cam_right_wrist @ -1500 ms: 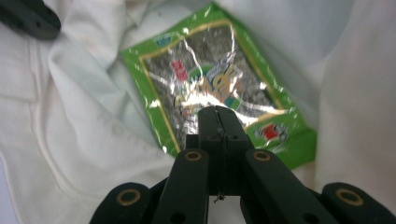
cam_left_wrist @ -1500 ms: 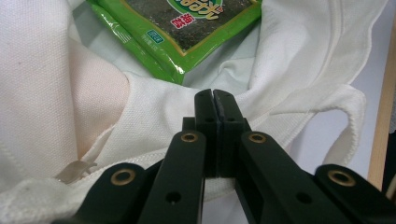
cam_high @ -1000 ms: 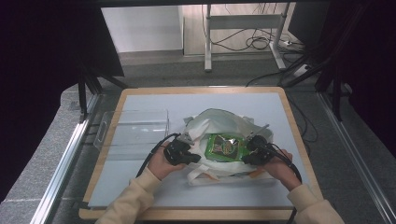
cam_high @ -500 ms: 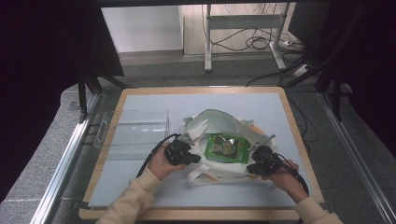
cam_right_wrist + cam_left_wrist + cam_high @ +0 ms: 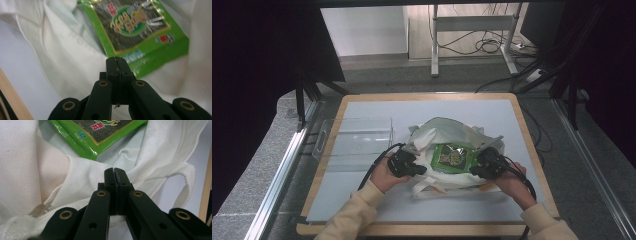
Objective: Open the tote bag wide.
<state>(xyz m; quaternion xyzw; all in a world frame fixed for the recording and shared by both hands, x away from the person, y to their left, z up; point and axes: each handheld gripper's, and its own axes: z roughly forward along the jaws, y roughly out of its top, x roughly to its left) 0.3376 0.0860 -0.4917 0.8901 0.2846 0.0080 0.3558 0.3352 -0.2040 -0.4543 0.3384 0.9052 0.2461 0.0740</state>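
A white cloth bag (image 5: 447,134) lies on the table with a green snack packet (image 5: 453,156) in its open mouth. My left gripper (image 5: 422,170) is shut at the bag's left rim. In the left gripper view its tips (image 5: 115,171) rest against a fold of the bag (image 5: 25,170), just short of the packet (image 5: 100,132); I cannot tell whether cloth is pinched. My right gripper (image 5: 474,168) is shut at the packet's right side. The right gripper view shows its tips (image 5: 116,61) over the bag's cloth (image 5: 62,50), close to the packet's edge (image 5: 135,27).
A clear plastic tray (image 5: 357,137) sits to the left of the bag. The grey mat (image 5: 412,107) lies on a wooden board whose edge (image 5: 532,150) runs close to my right hand. A bag strap (image 5: 187,177) loops toward the person.
The right gripper dipped toward the person half a second ago, then came back up beside the packet. The bag's mouth shifted with it. The left gripper stayed put.
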